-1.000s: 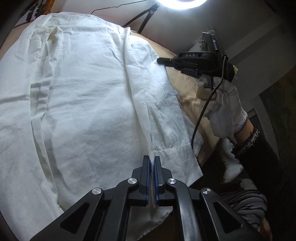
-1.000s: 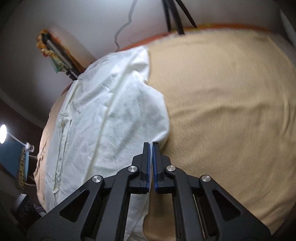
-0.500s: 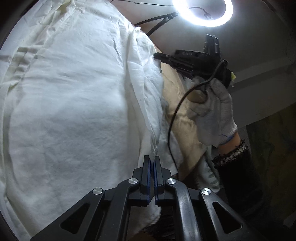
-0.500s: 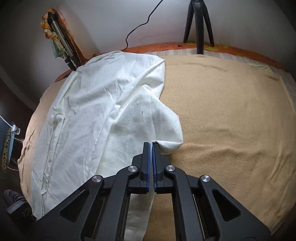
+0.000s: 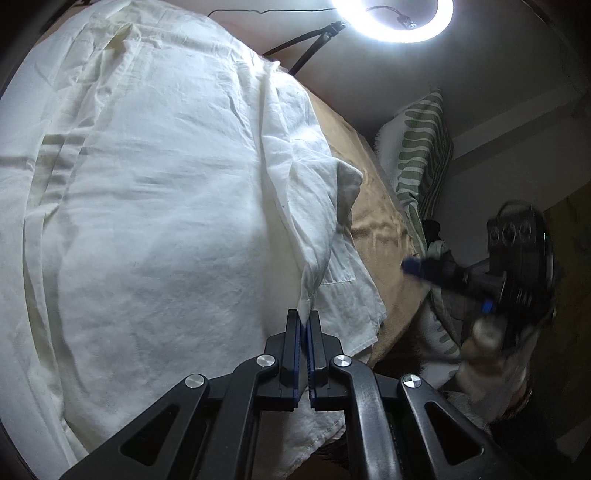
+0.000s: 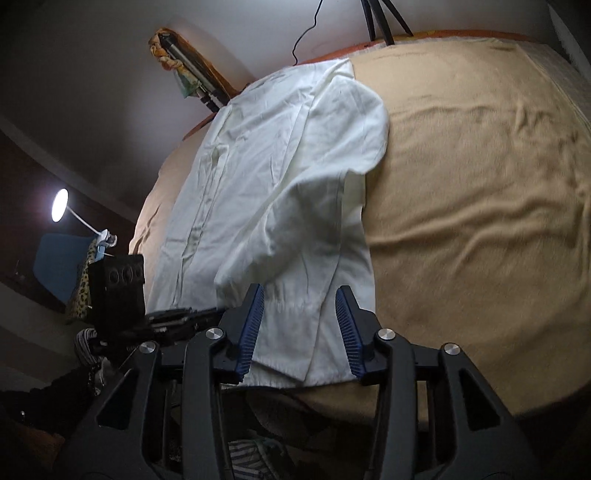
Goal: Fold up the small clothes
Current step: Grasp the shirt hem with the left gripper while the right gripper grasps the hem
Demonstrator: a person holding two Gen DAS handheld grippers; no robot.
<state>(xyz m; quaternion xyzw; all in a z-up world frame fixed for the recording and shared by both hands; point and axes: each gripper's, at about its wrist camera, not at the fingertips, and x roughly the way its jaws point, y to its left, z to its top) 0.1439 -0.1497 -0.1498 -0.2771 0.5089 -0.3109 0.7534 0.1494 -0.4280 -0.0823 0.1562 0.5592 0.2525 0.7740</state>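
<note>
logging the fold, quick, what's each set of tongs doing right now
Left tongs: shut on a fold of the white shirt.
Right tongs: opening, pads clear of the shirt below, holding nothing.

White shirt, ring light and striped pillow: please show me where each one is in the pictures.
white shirt [image 5: 155, 206], left wrist view, middle of its flat front.
ring light [image 5: 391, 22], left wrist view, its bright ring.
striped pillow [image 5: 421, 147], left wrist view, green-striped face.
</note>
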